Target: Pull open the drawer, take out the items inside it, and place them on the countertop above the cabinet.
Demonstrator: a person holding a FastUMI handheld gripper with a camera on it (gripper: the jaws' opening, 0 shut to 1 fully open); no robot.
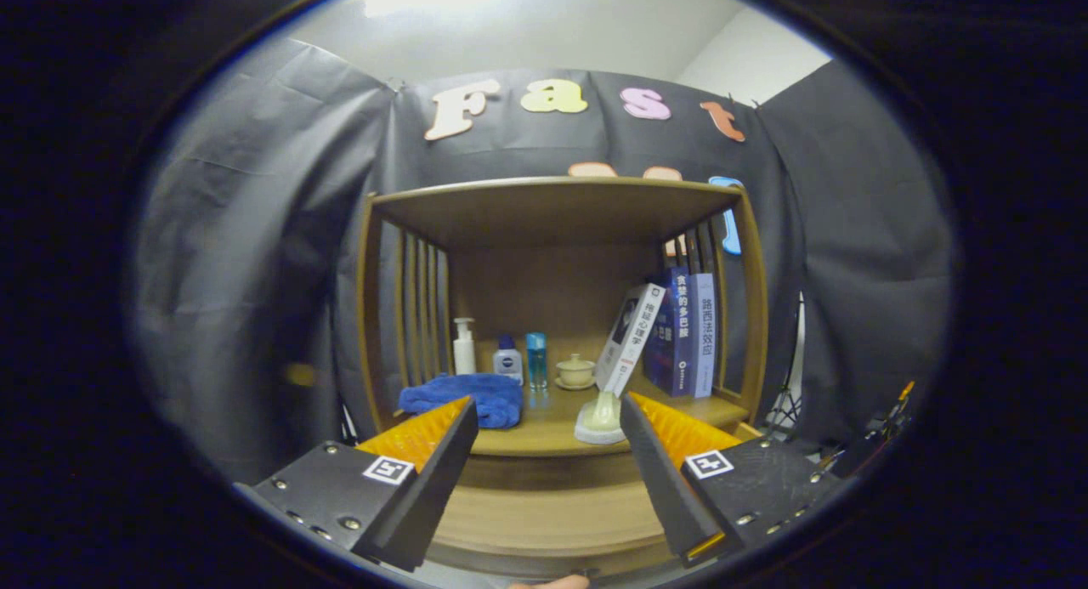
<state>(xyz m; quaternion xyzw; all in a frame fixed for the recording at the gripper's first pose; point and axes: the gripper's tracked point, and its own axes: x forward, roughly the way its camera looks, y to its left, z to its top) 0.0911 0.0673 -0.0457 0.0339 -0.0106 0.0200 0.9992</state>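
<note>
A wooden cabinet stands ahead of me, with its countertop (544,432) under an open shelf frame. Below the countertop the drawer front (544,512) spans the gap between my fingers and looks closed. My gripper (548,419) is open and holds nothing, its fingertips at the height of the countertop's front edge. A blue folded cloth (467,398) lies on the countertop just beyond the left finger. A pale ceramic piece (601,419) on a white base sits just beyond the right finger.
At the back of the countertop stand a white pump bottle (463,347), a small blue-capped bottle (507,359), a blue tube (535,359) and a lidded cup (575,370). Books (680,334) lean at the right. Slatted side walls (421,308) close in the shelf.
</note>
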